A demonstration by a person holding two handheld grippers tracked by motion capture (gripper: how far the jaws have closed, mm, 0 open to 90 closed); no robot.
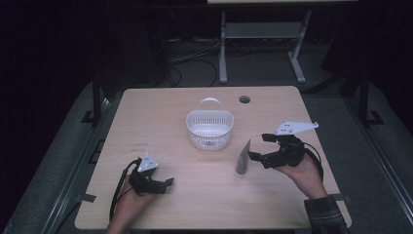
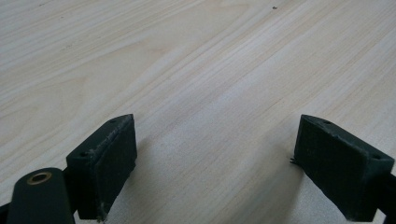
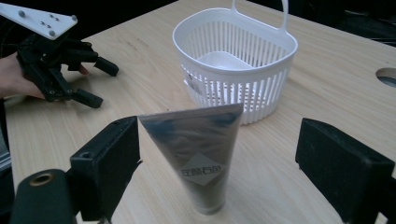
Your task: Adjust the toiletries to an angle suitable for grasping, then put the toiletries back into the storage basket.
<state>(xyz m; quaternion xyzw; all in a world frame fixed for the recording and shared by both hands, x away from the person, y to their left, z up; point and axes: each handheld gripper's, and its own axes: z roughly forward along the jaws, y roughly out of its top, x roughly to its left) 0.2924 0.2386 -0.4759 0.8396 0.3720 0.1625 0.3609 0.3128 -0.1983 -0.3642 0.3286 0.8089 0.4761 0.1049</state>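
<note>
Grey squeeze tube [image 3: 201, 158] standing cap-down between my right gripper [image 3: 233, 172] jaws, spread wide, not touching.
White slatted plastic basket [image 1: 210, 128] waits at eleven o'clock; left gripper [image 1: 163, 184] rests agape, empty.

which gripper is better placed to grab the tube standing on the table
Right. The right gripper is open with the tube standing between its jaws. The left gripper is open over bare table, away from it.

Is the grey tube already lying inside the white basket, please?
No, the tube stands upright on the table between the right gripper's open jaws, in front of the basket.
</note>
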